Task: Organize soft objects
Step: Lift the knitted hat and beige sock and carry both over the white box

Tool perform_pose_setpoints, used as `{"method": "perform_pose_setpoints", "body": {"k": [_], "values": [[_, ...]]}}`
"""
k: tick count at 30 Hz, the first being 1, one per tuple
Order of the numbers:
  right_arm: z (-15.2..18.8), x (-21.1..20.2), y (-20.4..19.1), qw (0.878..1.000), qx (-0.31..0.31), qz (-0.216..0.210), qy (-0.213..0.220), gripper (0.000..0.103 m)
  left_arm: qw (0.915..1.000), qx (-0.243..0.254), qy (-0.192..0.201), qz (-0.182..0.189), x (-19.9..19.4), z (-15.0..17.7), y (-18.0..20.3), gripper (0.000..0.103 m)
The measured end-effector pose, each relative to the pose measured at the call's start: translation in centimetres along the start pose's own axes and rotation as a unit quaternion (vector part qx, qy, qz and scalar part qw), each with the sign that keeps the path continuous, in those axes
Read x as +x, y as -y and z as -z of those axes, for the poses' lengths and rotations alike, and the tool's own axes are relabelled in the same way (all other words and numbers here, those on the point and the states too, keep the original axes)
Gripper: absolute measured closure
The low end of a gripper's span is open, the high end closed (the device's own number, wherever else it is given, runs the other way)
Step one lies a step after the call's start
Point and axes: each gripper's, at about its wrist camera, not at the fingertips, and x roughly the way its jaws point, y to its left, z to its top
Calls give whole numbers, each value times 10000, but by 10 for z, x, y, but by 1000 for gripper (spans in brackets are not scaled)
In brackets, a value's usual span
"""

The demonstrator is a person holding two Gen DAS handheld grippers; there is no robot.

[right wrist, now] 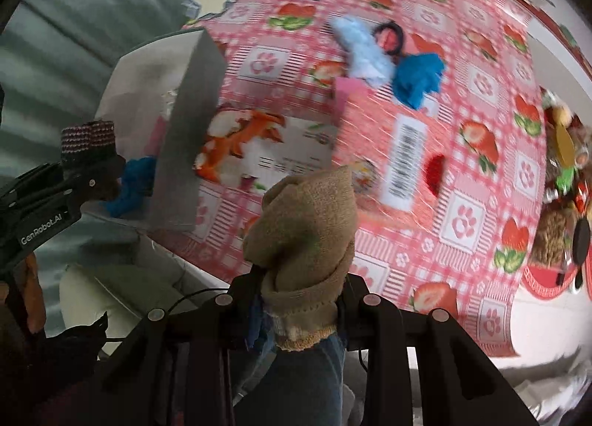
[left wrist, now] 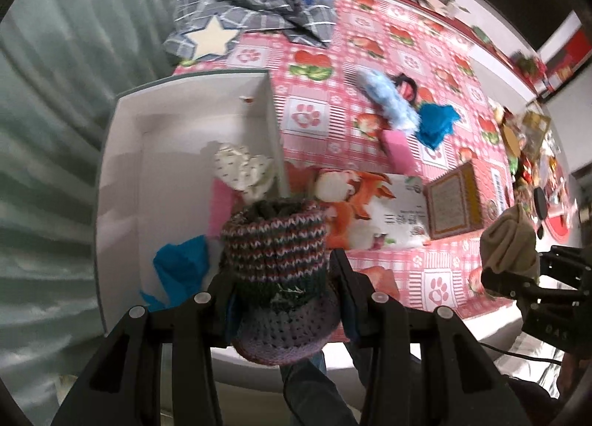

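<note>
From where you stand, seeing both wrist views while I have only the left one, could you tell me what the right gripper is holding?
Observer: The right gripper is shut on a tan sock, bunched upright between its fingers.
Operator: Thank you. Is it over the white box yet?
Observer: No. The sock hangs over the pink tablecloth; the white box lies to its left.
Operator: And does that view show my left gripper?
Observer: Yes, at the left edge, the left gripper clamps the striped knit piece beside that box.
</note>
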Motion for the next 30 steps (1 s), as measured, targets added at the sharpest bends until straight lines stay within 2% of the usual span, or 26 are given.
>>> {"method": "perform_pose_setpoints", "body": {"k": [15, 23, 30], "values": [[-45, 8, -77, 9943, -1020, -291, -113, 71, 9949, -988, -1, -220, -4, 14, -68, 56], [-60, 21, -120, 9879, -1467, -446, -210, 70, 9915, -1250, -84, -352, -1, 20, -92, 56], [-71, 27, -140, 9846, -1653, -518, -249, 70, 9902, -1335, -144, -387, 3, 21, -100, 56]]}}
